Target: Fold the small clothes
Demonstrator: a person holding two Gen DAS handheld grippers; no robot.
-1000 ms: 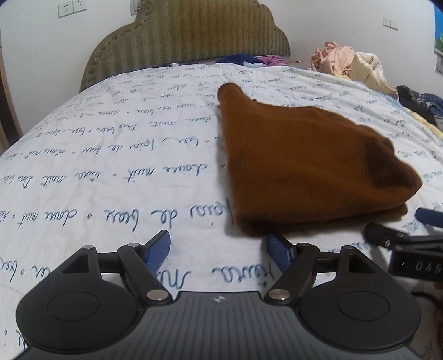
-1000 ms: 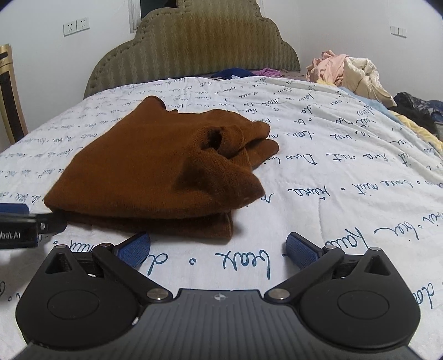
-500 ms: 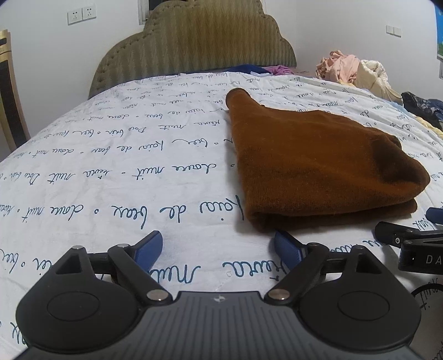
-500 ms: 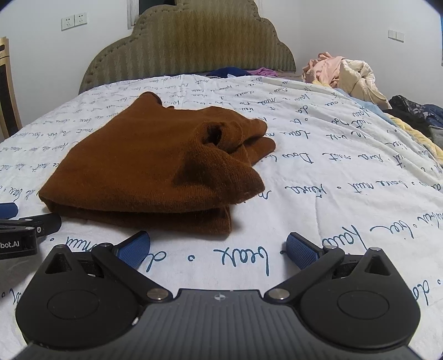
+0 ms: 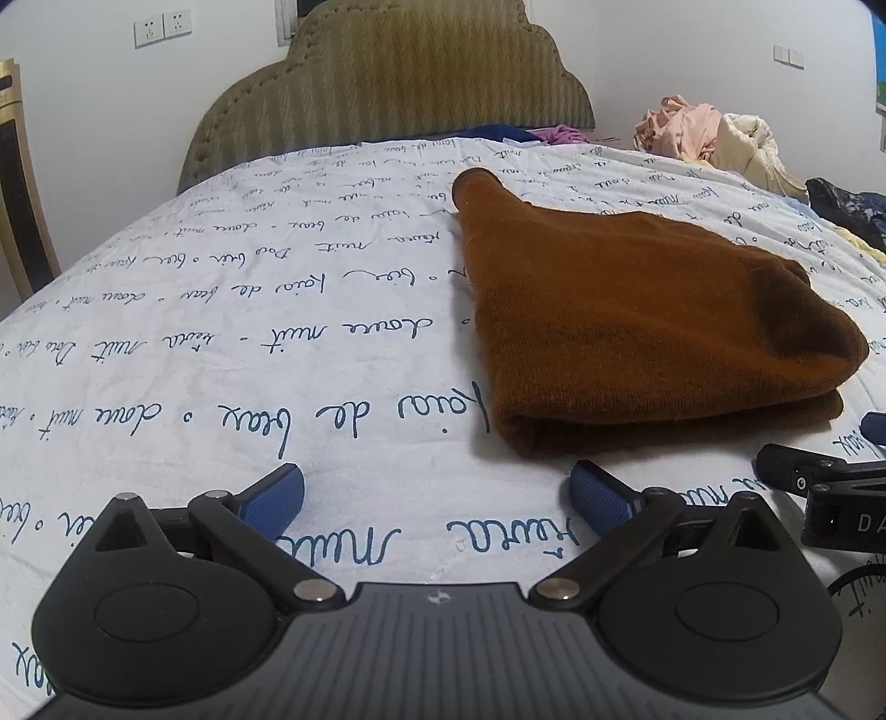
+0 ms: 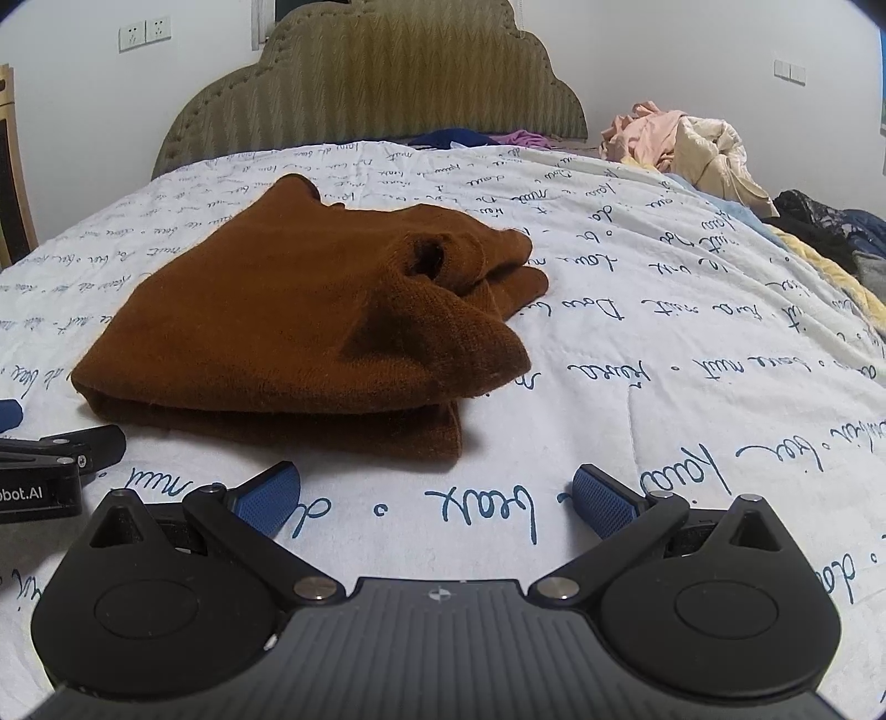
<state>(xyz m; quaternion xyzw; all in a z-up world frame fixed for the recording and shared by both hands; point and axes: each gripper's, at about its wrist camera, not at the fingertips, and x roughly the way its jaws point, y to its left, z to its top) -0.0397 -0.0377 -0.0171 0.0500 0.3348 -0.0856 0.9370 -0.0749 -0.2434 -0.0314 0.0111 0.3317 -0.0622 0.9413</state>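
Brown sweater lay folded on the bed's white quilt with blue script print, right of centre in the left wrist view and left of centre in the right wrist view. Folded edge faced the cameras, layers stacked; a sleeve or collar opening showed on top in the right wrist view, and a narrow end pointed toward the headboard at top of frame. Left gripper sat at bottom centre, jaws wide and opening, only quilt between the blue pads, nothing held; sweater's near edge lay just beyond the right pad, not touching. Right gripper at bottom centre of its own view, jaws wide apart too, bare quilt between them, sweater near the left pad but apart. Each gripper showed at the edge of the other's view: right one at lower right, left one at lower left. Pile of pink and cream clothes sat upper right on the bed, darker clothes at the right edge. Wall sockets upper left.
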